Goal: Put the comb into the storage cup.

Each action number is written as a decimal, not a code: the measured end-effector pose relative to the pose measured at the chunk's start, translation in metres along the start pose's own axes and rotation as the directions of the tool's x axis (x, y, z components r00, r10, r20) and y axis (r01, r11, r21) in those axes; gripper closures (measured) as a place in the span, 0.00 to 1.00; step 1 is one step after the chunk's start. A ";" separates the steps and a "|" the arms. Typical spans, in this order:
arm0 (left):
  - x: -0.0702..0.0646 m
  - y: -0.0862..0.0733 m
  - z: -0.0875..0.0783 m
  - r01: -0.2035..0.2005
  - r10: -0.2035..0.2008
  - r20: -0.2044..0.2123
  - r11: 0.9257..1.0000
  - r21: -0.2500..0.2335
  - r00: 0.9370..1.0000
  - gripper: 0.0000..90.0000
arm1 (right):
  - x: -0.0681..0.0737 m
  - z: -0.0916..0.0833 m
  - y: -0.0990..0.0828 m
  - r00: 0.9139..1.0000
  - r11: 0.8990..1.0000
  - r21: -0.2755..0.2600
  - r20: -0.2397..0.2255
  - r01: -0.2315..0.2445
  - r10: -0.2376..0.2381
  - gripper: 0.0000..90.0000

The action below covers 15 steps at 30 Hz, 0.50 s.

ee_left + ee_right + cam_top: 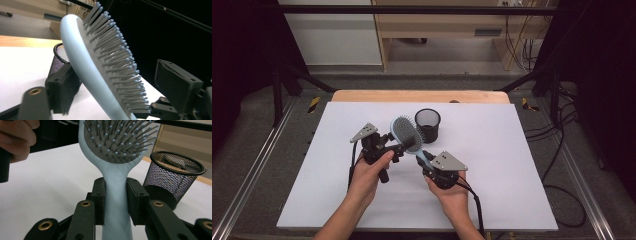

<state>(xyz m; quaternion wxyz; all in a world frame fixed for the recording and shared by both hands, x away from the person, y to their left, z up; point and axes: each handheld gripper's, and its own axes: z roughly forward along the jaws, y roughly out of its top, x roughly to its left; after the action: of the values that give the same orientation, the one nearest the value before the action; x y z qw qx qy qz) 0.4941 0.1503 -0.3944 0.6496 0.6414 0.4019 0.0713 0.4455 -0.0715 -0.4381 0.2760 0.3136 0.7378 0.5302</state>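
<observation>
Right gripper: low in the frame's centre in the high view, your jaws are clamped on the handle of the hairbrush, a pad pressed to each side.
Left gripper: left of centre, your jaws stand apart around the brush head; one pad sits against the pale blue back, the other is clear of the bristles.
Hairbrush: lifted off the white table, head tilted toward the upper left.
Mesh cup: just behind the brush, upright on the table.
</observation>
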 end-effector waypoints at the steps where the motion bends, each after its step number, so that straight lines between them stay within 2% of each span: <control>1: 0.001 0.000 0.001 0.010 -0.010 -0.003 1.000 0.001 1.000 0.26 | 0.000 0.000 0.000 1.000 1.000 0.001 0.000 -0.003 0.003 0.77; 5: 0.001 0.000 0.005 0.020 -0.020 -0.031 1.000 -0.007 0.999 0.33 | 0.000 0.003 -0.001 1.000 1.000 0.006 -0.003 -0.004 0.004 0.77; 6: 0.001 -0.001 0.005 0.028 -0.028 -0.029 0.999 -0.017 0.999 0.40 | 0.001 0.003 -0.001 1.000 1.000 0.008 -0.003 -0.001 0.001 0.77; 8: 0.000 -0.002 0.006 0.053 -0.054 -0.029 0.998 -0.021 0.998 0.43 | 0.002 0.005 -0.002 1.000 1.000 0.019 -0.006 0.002 -0.002 0.77; 15: -0.006 -0.004 0.010 0.060 -0.061 -0.025 0.998 -0.032 0.998 0.53 | 0.001 0.007 -0.004 1.000 0.999 0.054 0.002 -0.003 0.003 0.77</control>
<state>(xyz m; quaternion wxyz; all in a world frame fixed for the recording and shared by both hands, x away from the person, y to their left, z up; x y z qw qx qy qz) 0.4947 0.1385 -0.3967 0.6560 0.6179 0.4284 0.0664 0.4495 -0.0673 -0.4440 0.2672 0.3226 0.7512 0.5101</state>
